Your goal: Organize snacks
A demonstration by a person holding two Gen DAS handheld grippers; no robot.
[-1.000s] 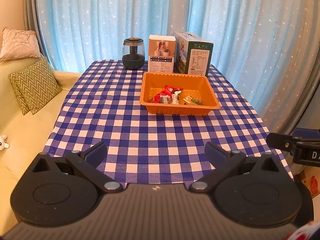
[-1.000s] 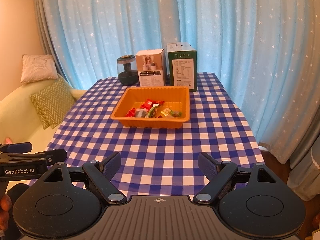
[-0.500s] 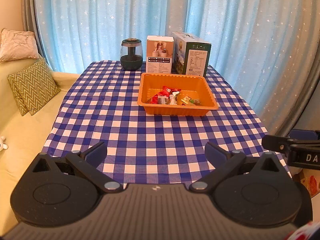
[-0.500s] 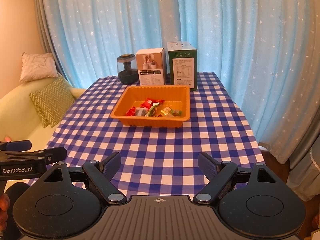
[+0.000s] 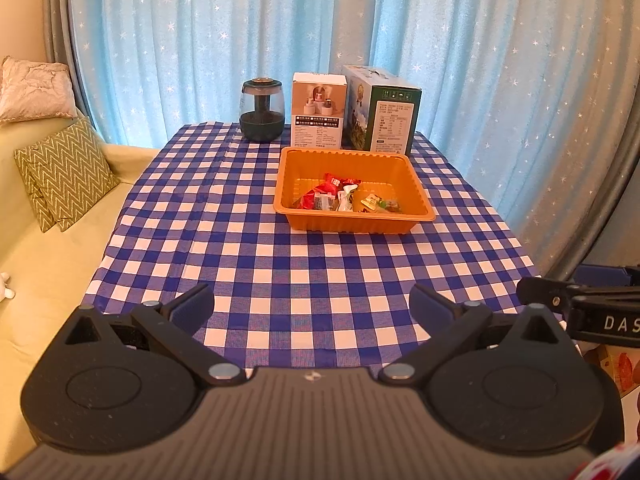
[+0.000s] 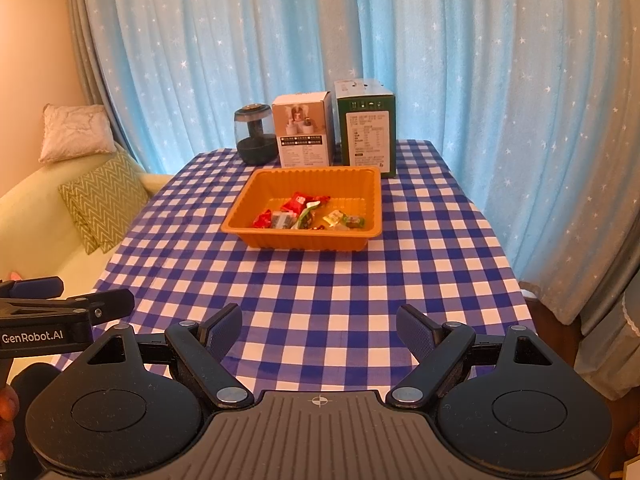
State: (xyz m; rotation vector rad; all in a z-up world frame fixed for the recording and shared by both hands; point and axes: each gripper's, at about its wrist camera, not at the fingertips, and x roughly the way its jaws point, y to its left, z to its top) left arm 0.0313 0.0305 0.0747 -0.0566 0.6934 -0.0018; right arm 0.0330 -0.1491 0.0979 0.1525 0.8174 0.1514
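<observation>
- My left tool [image 5: 311, 307] hangs over the near edge of the counter [image 5: 280, 264], fingers spread wide apart with only checked cloth between them
- My right tool [image 6: 319, 330] sits the same way over the near edge, fingers wide apart and gripping nothing
- Each tool shows at the side of the other's view, so they hang side by side, apart
- The orange tray [image 6: 304, 238] stands past the middle of the counter, towards the far edge, well apart from both tools
- The snacks [image 6: 308, 216] lie loose inside the tray, mostly red, white and green wrappers bunched near its front wall
- Along the far edge, behind the tray, stand a dark jar [image 5: 262, 110], a white box [image 5: 318, 110] and a green box [image 5: 384, 110]
</observation>
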